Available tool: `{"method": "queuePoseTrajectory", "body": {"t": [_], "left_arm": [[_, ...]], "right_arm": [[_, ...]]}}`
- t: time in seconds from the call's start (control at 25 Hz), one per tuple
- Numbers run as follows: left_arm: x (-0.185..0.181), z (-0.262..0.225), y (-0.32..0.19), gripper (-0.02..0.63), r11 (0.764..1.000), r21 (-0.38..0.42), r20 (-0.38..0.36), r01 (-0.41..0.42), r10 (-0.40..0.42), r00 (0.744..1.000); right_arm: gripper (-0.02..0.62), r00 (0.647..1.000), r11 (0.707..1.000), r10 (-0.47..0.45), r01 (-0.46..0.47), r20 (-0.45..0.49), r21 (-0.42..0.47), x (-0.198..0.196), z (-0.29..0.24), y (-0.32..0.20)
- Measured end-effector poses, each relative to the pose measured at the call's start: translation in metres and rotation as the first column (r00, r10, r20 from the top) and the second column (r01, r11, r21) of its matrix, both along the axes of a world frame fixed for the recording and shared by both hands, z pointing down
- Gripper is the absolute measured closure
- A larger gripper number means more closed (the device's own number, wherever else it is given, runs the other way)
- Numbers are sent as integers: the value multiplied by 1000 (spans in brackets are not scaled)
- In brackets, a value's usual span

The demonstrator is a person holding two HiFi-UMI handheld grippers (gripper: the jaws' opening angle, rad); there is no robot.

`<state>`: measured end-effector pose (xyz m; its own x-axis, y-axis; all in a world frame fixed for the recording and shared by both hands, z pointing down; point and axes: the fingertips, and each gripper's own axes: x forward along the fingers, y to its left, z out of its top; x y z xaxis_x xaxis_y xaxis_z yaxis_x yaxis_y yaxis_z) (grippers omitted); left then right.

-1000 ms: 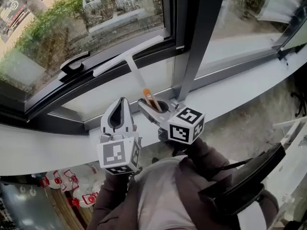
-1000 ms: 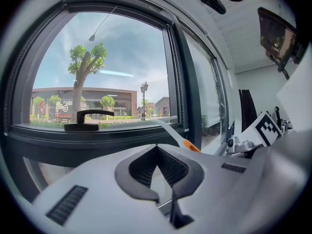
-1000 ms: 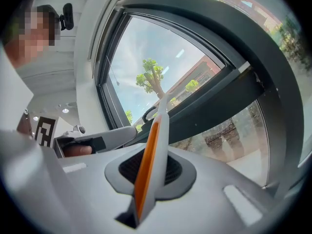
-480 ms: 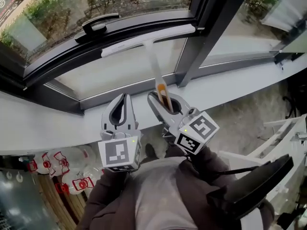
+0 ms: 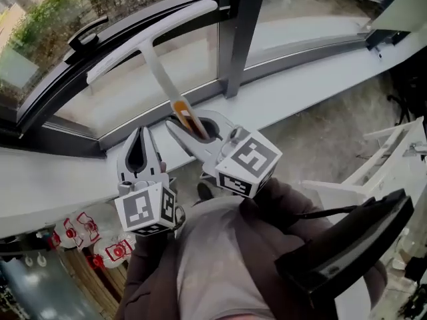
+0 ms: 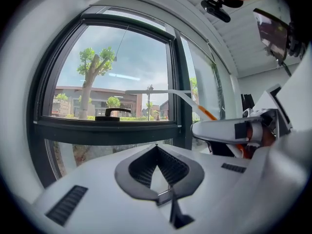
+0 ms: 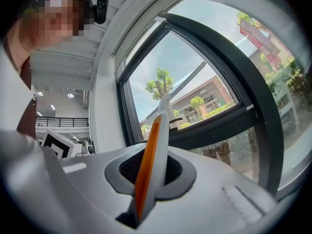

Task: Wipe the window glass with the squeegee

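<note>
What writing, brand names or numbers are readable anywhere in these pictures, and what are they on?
No text here can be read.
Left marker cube: black-and-white square patterns, no letters.
Right marker cube: the same kind of patterns, no letters.
Red sign outdoors: too blurred to read.
Red-labelled bottles: print too small to read.
Squeegee: no print visible.

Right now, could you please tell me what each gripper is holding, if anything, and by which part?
The right gripper is shut on the squeegee at the orange-striped lower end of its handle; the left gripper is shut and empty.
</note>
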<state>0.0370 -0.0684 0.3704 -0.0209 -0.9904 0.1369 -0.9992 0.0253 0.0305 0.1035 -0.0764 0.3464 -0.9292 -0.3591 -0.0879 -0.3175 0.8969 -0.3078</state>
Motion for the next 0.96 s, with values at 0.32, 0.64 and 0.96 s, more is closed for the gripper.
{"method": "queuePoseTrajectory", "body": {"t": [0.32, 0.64, 0.96], "left_arm": [[45, 4, 16, 604, 1000, -6, -15, 5, -5, 1000], [91, 39, 23, 604, 991, -107, -85, -85, 76, 994], [123, 52, 25, 604, 972, -178, -177, -153, 122, 977]], "right_arm": [[574, 999, 999, -26, 25, 30, 37, 37, -13, 7], [574, 999, 1000, 26, -27, 43, 14, 80, -6, 9], [574, 998, 999, 29, -30, 55, 10, 96, -15, 5]]}}
